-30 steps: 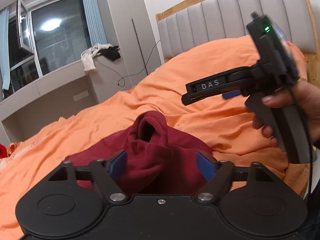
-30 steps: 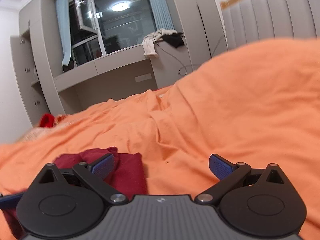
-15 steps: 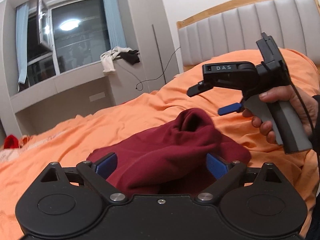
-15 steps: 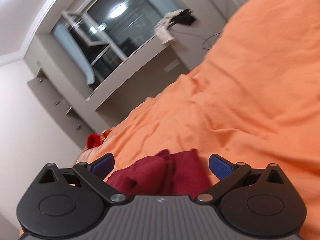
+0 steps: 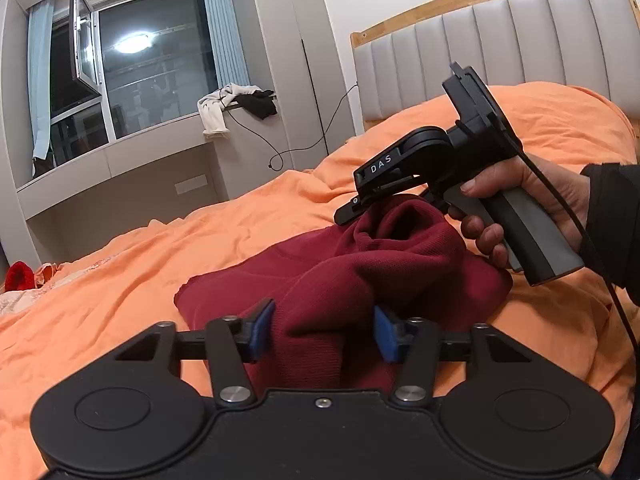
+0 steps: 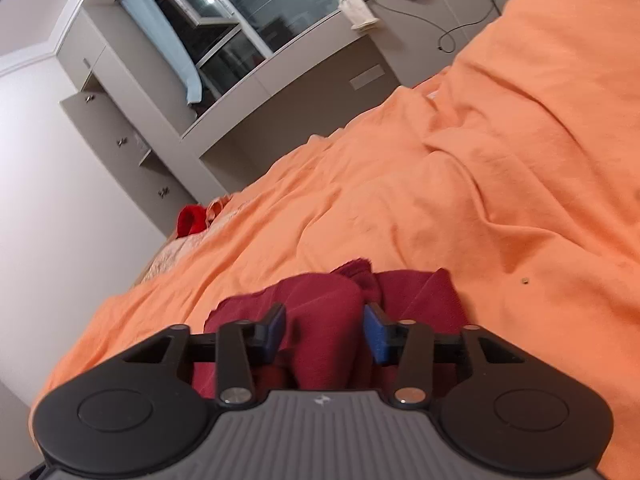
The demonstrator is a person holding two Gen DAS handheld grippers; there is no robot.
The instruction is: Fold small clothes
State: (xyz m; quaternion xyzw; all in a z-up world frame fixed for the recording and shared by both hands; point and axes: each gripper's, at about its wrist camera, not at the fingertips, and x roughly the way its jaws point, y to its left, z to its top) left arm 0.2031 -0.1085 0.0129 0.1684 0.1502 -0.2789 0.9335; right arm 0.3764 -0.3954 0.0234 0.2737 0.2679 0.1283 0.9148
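Observation:
A dark red sweater (image 5: pixel 340 276) lies bunched on the orange bedcover (image 5: pixel 132 268). My left gripper (image 5: pixel 322 330) has its blue pads on either side of a raised fold of the sweater, half closed, with cloth filling the gap. In the left wrist view the right gripper (image 5: pixel 360 208) comes in from the right, held by a hand, its tip at the sweater's ribbed opening. In the right wrist view the right gripper (image 6: pixel 326 330) also has red sweater cloth (image 6: pixel 320 312) between its half-closed pads.
A grey padded headboard (image 5: pixel 500 40) stands at the back right. A grey window ledge unit (image 5: pixel 120 176) runs along the far side with white and black clothes (image 5: pixel 232 104) on it. A bright red item (image 6: pixel 190 220) lies at the bed's far corner.
Both grippers' jaws have narrowed around sweater cloth. The right gripper has come down from above the bed onto the sweater's opening. The sweater's raised part has shifted right.

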